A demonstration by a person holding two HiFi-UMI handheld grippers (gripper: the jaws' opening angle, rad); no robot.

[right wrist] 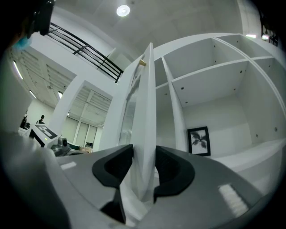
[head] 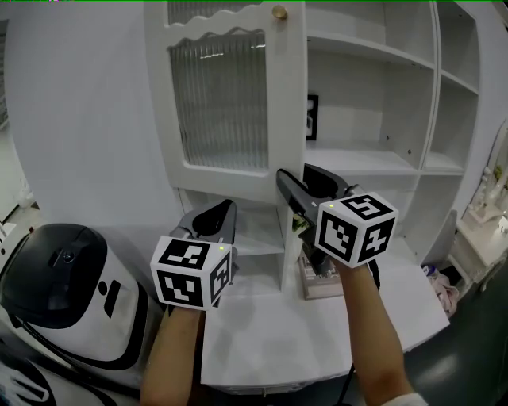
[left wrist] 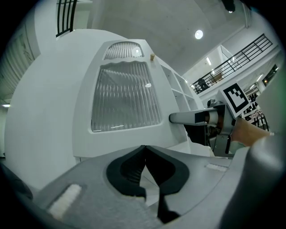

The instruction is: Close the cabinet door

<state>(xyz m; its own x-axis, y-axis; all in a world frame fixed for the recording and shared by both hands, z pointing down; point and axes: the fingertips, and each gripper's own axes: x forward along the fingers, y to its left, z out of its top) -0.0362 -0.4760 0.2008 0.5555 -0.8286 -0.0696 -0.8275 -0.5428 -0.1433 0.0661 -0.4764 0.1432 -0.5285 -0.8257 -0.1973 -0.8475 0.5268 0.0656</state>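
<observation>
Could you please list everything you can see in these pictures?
cabinet: one, white, behind the table
door: one, white with ribbed glass, open
knob: one, gold, high on door
picture: one, black frame, on a shelf
table: one, white, before the cabinet
box: one, pale, on table
machine: one, black and white, lower left
left gripper: one, grey, shut, beside door
right gripper: one, grey, jaws astride door edge

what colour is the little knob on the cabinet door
Gold, a brass-like tone: the knob stands out against the white cabinet door. It shows best in the head view.
</observation>
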